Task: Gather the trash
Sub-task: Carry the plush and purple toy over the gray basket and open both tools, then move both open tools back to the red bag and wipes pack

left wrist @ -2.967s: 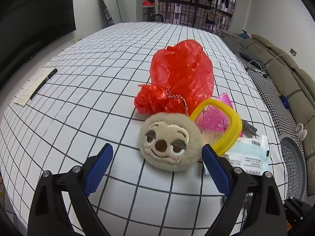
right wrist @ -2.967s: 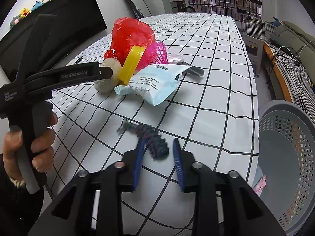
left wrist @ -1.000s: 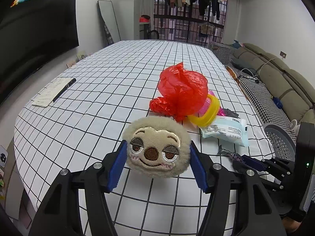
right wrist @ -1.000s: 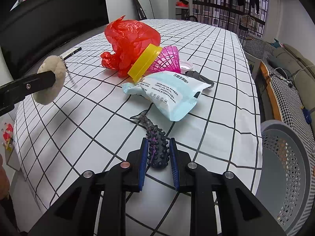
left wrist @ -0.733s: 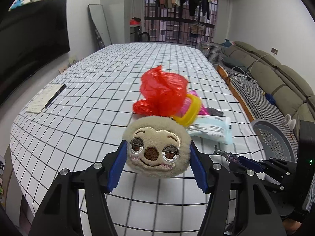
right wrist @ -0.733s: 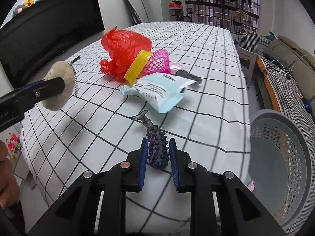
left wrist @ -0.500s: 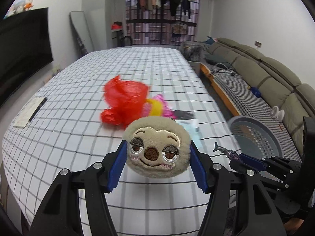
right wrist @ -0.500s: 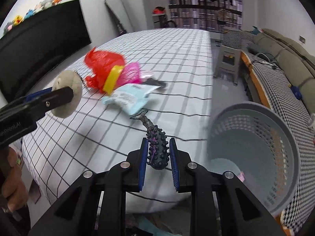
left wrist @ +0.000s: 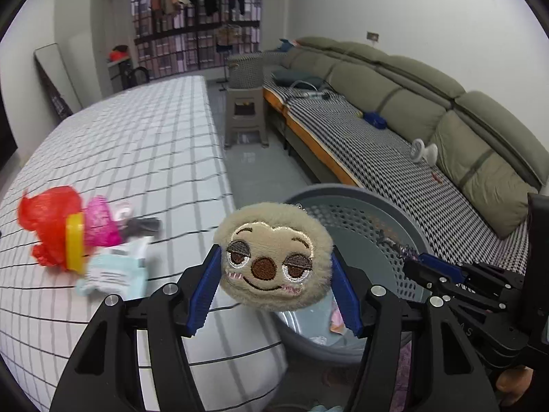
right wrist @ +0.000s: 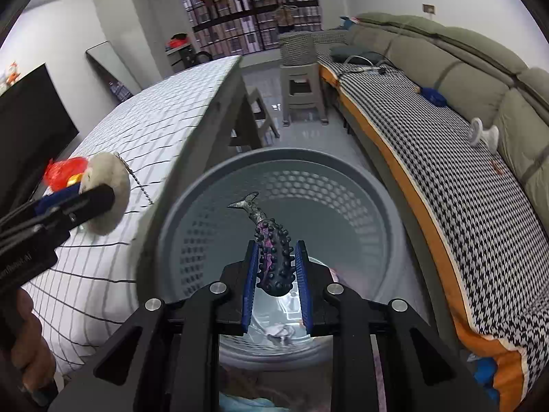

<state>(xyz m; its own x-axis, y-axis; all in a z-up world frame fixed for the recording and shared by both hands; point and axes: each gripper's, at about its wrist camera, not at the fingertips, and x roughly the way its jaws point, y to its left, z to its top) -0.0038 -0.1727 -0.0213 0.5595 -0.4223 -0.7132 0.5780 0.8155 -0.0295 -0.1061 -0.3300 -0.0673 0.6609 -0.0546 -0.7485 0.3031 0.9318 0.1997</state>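
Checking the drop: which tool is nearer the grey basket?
Right. The right tool holds the spiky toy over the basket; the left tool with the plush is beside it.

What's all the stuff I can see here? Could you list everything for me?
plush face: one, beige, clamped in left gripper
spiky toy: one, dark purple, clamped in right gripper above basket
basket: one, grey, on floor beside table
table: one, white checked cloth
plastic bag: one, red, on table
packet: one, pale blue, on table
sofa: one, olive, along wall
left gripper: black, blue pads
right gripper: black, blue pads
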